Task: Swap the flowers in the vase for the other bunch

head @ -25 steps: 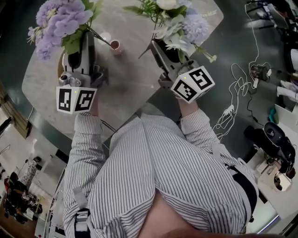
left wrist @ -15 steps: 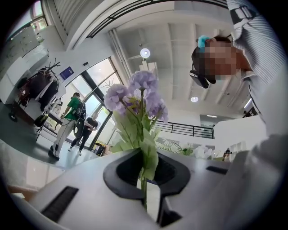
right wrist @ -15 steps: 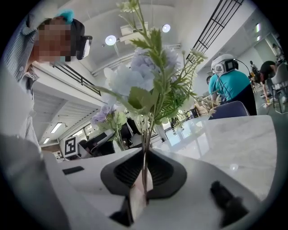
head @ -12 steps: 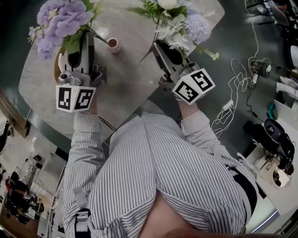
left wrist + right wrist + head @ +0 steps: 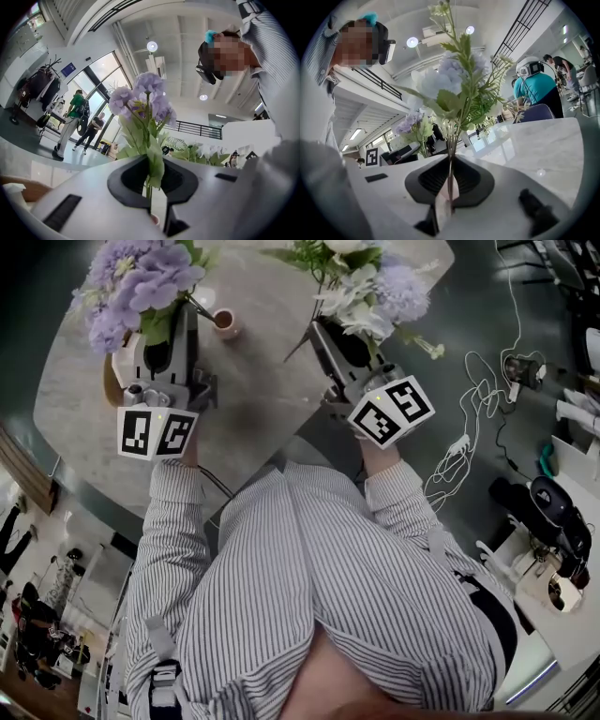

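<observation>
I have both tongs clamped down narrow, each on a bunch of flowers. The left tongs (image 5: 172,326) (image 5: 151,190) pinch the green stems of the purple bunch (image 5: 141,287) (image 5: 146,98), which stands upright out of the jaws with a leaf hanging in the gap between them. The right tongs (image 5: 330,332) (image 5: 450,190) grip the thin stems of the pale bunch (image 5: 367,285) (image 5: 452,79), white and lavender heads mixed with fern-like greenery, also upright. From the head view both bunches are held over the bench (image 5: 258,399), the purple one above its left part and the pale one above its right part, toward the right edge. The vase (image 5: 223,322), a small pinkish pot with a dark mouth, stands on the bench between the two bunches, much closer to the purple one and well in from the near edge. A thin stem slants from the purple bunch toward the vase; I cannot tell whether it touches the rim. Under the left tongs a brown wooden piece (image 5: 105,390) peeks out by the bench's left edge. In the right gripper view the purple bunch (image 5: 411,124) shows in the background to the left of the pale stems. My marker cubes (image 5: 155,432) sit near the bench's near edge, and cables (image 5: 467,442) lie on the floor off its right side.
</observation>
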`<state>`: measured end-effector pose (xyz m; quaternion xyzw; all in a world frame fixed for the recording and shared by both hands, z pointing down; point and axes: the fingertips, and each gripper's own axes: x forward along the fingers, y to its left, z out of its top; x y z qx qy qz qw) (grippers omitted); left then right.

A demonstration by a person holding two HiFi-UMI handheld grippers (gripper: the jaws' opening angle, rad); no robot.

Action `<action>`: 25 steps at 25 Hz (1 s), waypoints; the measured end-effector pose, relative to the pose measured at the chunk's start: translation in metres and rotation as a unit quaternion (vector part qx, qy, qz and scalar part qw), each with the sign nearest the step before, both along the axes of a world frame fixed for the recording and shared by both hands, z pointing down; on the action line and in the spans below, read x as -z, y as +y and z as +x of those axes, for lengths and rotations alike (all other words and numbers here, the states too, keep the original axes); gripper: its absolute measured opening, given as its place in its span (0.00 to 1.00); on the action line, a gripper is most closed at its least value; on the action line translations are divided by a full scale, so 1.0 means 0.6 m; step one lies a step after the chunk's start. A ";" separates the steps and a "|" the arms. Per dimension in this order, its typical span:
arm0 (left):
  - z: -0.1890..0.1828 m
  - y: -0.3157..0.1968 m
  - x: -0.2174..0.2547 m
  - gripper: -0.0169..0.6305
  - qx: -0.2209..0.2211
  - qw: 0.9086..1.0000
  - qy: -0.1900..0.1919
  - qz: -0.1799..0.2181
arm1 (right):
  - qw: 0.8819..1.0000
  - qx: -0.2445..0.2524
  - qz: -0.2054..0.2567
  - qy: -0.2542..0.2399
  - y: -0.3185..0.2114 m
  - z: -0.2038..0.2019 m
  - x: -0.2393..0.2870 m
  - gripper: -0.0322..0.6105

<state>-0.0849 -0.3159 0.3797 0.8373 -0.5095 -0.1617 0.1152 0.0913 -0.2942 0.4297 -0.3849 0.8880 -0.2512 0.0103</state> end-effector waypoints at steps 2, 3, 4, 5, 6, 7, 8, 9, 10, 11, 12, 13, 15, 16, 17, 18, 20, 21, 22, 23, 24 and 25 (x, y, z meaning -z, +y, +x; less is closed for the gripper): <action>0.005 -0.002 -0.013 0.09 -0.001 1.000 -0.001 -0.009 | 1.000 0.002 0.002 0.007 0.001 0.002 -0.004 0.11; 0.007 -0.003 -0.018 0.09 -0.001 1.000 0.000 -0.013 | 1.000 0.002 0.001 0.008 0.001 0.004 -0.005 0.11; 0.009 -0.003 -0.022 0.09 -0.002 1.000 0.002 -0.016 | 1.000 0.002 0.001 0.008 0.002 0.005 -0.004 0.11; 0.010 -0.003 -0.025 0.09 -0.003 1.000 0.002 -0.019 | 1.000 0.002 0.000 0.008 0.003 0.005 -0.003 0.11; 0.012 -0.003 -0.028 0.09 -0.004 1.000 0.000 -0.023 | 1.000 0.001 0.000 0.007 0.003 0.006 -0.002 0.11; 0.015 -0.003 -0.032 0.09 -0.005 1.000 -0.005 -0.027 | 1.000 0.000 0.000 0.007 0.004 0.007 -0.002 0.11; 0.019 -0.003 -0.038 0.09 -0.006 0.999 -0.011 -0.031 | 1.000 0.000 -0.001 0.008 0.004 0.007 -0.003 0.11; 0.023 -0.002 -0.045 0.09 -0.008 0.999 -0.018 -0.035 | 1.000 0.000 -0.002 0.008 0.004 0.008 -0.005 0.11; 0.027 -0.002 -0.052 0.09 -0.010 0.999 -0.023 -0.039 | 1.000 0.000 -0.002 0.009 0.004 0.008 -0.007 0.11; 0.031 -0.002 -0.059 0.09 -0.012 0.999 -0.027 -0.044 | 1.000 0.001 -0.003 0.009 0.004 0.008 -0.010 0.11; 0.035 -0.001 -0.065 0.09 -0.014 0.998 -0.031 -0.049 | 1.000 0.001 -0.004 0.009 0.004 0.007 -0.012 0.11; 0.038 -0.001 -0.071 0.09 -0.016 0.998 -0.034 -0.053 | 1.000 0.002 -0.005 0.008 0.004 0.007 -0.013 0.11; 0.046 -0.002 -0.082 0.09 -0.018 0.997 -0.042 -0.062 | 1.000 0.002 -0.006 0.010 0.004 0.007 -0.016 0.11; 0.050 -0.002 -0.086 0.09 -0.018 0.997 -0.046 -0.067 | 1.000 0.002 -0.006 0.012 0.004 0.008 -0.017 0.11; 0.053 -0.002 -0.089 0.09 -0.017 0.996 -0.049 -0.070 | 1.000 0.002 -0.006 0.015 0.005 0.008 -0.017 0.11; 0.056 -0.002 -0.090 0.09 -0.016 0.996 -0.052 -0.072 | 1.000 0.003 -0.006 0.016 0.005 0.008 -0.016 0.11; 0.059 -0.003 -0.091 0.10 -0.015 0.995 -0.057 -0.077 | 1.000 0.005 -0.005 0.016 0.005 0.007 -0.011 0.11; 0.059 -0.003 -0.092 0.10 -0.015 0.995 -0.058 -0.079 | 1.000 0.006 -0.005 0.015 0.005 0.006 -0.009 0.11; 0.059 -0.003 -0.092 0.10 -0.015 0.995 -0.059 -0.081 | 1.000 0.006 -0.005 0.014 0.005 0.004 -0.007 0.11; 0.059 -0.003 -0.094 0.10 -0.014 0.995 -0.060 -0.083 | 1.000 0.006 -0.006 0.012 0.005 0.004 -0.006 0.11; 0.059 -0.002 -0.096 0.10 -0.014 0.994 -0.062 -0.084 | 1.000 0.006 -0.007 0.011 0.005 0.004 -0.007 0.11; 0.060 -0.002 -0.099 0.10 -0.013 0.994 -0.062 -0.084 | 1.000 0.005 -0.008 0.010 0.005 0.004 -0.010 0.11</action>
